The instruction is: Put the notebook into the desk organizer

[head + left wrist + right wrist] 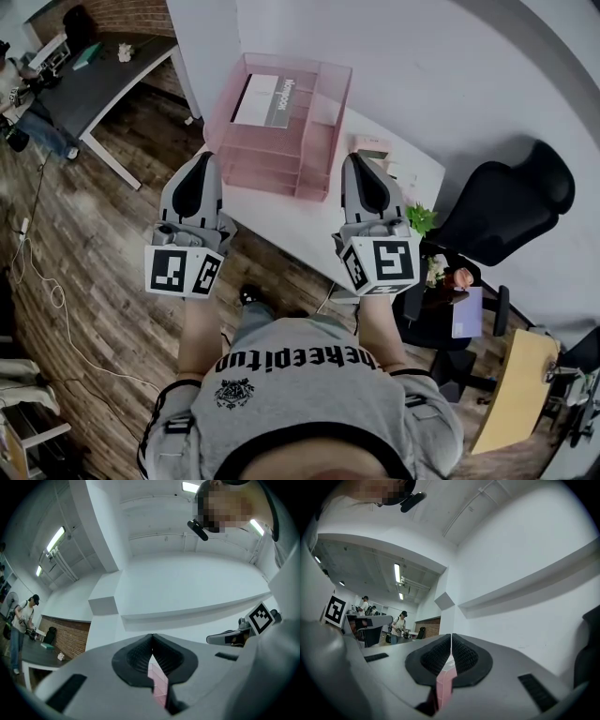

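Nearest is the person's grey T-shirt (309,394), w/ both forearms stretched fwd. The left tool (207,157) and right tool (354,159) are held side by side, well apart, marker cubes toward the wearer. Left tool is clenched: jaw tips meet and nothing is gripped, only a sliver of pink shows thru the gap below the tips in the left gripper view. Right tool is the same, clenched tip to tip and empty.

Under and ahead of them is a white desk (281,220), set at an angle over a dark wood-plank floor (84,244). On it stands the pink see-thru desk organizer (319,178), between the two tool tips in the head view. The notebook (262,98) lies flat in the organizer's top tray, white cover w/ a grey band.

At the desk's right end is a small green plant (420,217). Beyond that sits a black office chair (506,211), and lower right a pale wood tabletop (516,389). A white cable (42,281) trails over the floor at left.

Further off, top left, stands a dark desk (94,84) on white legs. A plain white wall (422,75) is behind the organizer. The gripper views show a brick wall section (65,634), ceiling strip lights (55,538) and people standing in the bg (401,623).
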The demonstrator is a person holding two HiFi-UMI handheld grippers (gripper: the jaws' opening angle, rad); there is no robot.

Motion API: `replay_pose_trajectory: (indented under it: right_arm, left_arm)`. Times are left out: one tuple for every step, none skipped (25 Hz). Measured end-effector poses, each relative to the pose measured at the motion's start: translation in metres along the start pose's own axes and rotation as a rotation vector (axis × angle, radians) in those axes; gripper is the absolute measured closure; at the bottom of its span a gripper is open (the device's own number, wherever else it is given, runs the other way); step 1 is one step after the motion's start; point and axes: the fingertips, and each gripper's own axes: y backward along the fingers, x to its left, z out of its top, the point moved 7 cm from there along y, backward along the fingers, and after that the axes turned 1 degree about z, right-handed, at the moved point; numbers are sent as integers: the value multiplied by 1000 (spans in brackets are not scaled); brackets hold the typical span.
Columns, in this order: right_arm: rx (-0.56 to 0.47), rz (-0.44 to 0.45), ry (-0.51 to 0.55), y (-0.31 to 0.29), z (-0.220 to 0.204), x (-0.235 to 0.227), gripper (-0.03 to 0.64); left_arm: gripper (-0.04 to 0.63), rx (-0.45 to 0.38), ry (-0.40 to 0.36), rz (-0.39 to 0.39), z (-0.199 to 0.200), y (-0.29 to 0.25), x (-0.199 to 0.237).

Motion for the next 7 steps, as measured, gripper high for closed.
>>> replay_pose_trajectory:
  right_arm:
    - [0,1,0,0,0,0,615]
    - [1,2,0,1,0,1,615]
    - [1,3,1,1,0,1,615]
    - [0,4,1,0,0,1,615]
    - [-1,4,2,0,0,2,615]
    - [-1,4,2,0,0,2,615]
    - [-2,4,2,0,0,2,615]
  left_arm:
    - [592,1,-1,0,0,0,0]
    - [592,2,-2,-1,0,1,-1]
    - [592,3,-3,-1,0,1,-1]
    - [592,3,-3,-2,0,0,0]
    - [592,4,-3,-3,1,0,0]
    - [592,4,-3,-4,1,0,0]
    - [592,4,-3,-5,1,0,0]
